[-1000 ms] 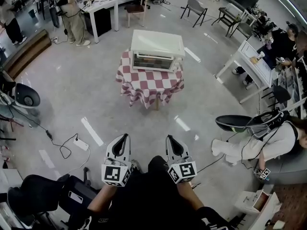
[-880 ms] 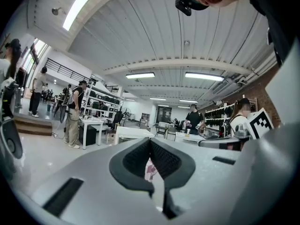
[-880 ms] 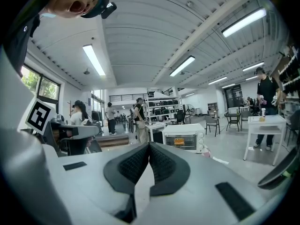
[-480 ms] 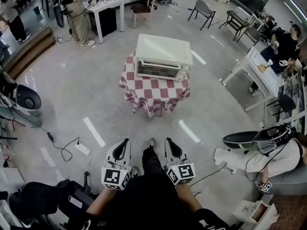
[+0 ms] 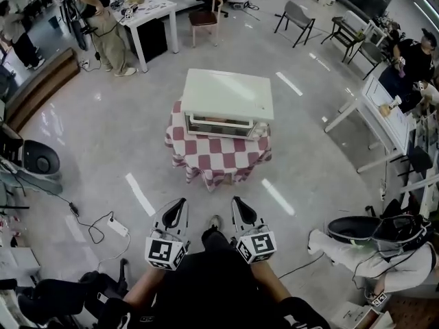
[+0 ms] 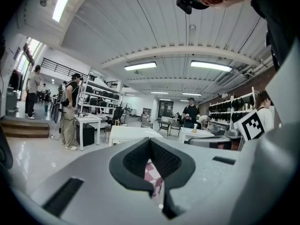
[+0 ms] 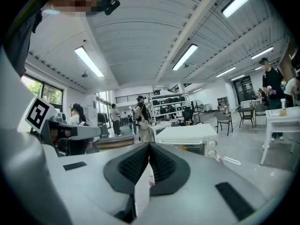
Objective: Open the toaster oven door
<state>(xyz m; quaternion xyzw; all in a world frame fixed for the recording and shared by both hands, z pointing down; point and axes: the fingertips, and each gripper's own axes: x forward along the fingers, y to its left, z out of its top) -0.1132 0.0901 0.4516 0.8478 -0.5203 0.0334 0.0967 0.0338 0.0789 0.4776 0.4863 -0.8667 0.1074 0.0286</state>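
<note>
Step in hand, as judged: approach. The oven (image 5: 226,105), a boxy cream unit with a glazed door (image 5: 221,124), stood closed on a checked cloth (image 5: 218,157), well ahead of both tools. The left gripper (image 5: 178,204) and right gripper (image 5: 237,203) were empty, their ribbed black pads pressed together. The next move called for closing in, spreading one tool's jaws and taking the door's upper edge.

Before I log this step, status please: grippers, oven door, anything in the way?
Left gripper, right gripper shut, empty. Toaster oven door closed, far ahead. Nothing between.
</note>
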